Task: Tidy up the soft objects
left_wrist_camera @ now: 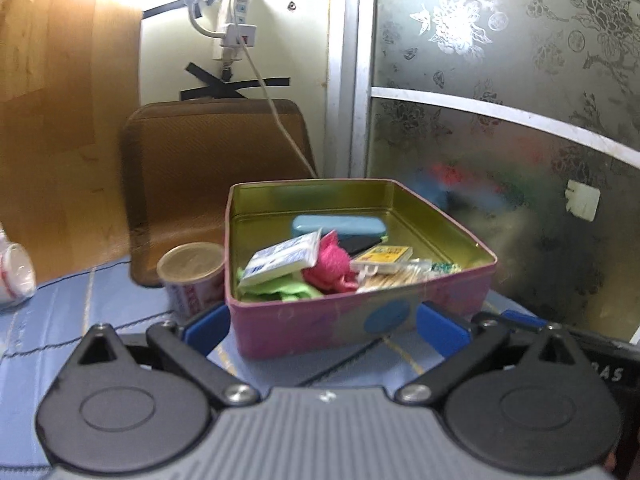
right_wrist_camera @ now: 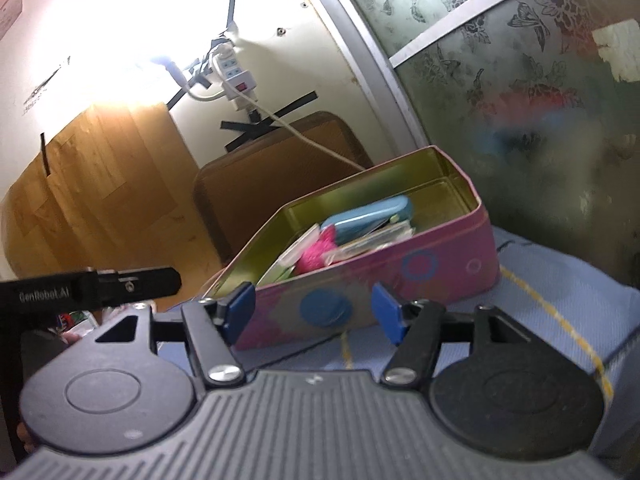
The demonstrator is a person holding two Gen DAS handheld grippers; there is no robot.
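A pink tin box (left_wrist_camera: 312, 332) with a gold inside stands on a blue quilted cover. In it lie a pink fluffy cloth (left_wrist_camera: 332, 266), a green cloth (left_wrist_camera: 280, 291), a blue case (left_wrist_camera: 336, 226), a white and blue packet (left_wrist_camera: 280, 260), a yellow box (left_wrist_camera: 384, 256) and a bundle of thin sticks (left_wrist_camera: 400, 276). My left gripper (left_wrist_camera: 324, 330) is open wide just in front of the tin's near wall, its blue pads clear of it. My right gripper (right_wrist_camera: 314, 312) is open too, level with the tin (right_wrist_camera: 420, 268) and holding nothing. The pink cloth (right_wrist_camera: 316, 254) shows inside.
A paper cup (left_wrist_camera: 192, 276) stands left of the tin, and a white cup (left_wrist_camera: 14, 276) lies at the far left. Behind are a brown cushion (left_wrist_camera: 216, 180), cardboard (left_wrist_camera: 60, 120), a taped power strip (left_wrist_camera: 236, 16) with its cord, and a frosted glass door (left_wrist_camera: 500, 120) on the right.
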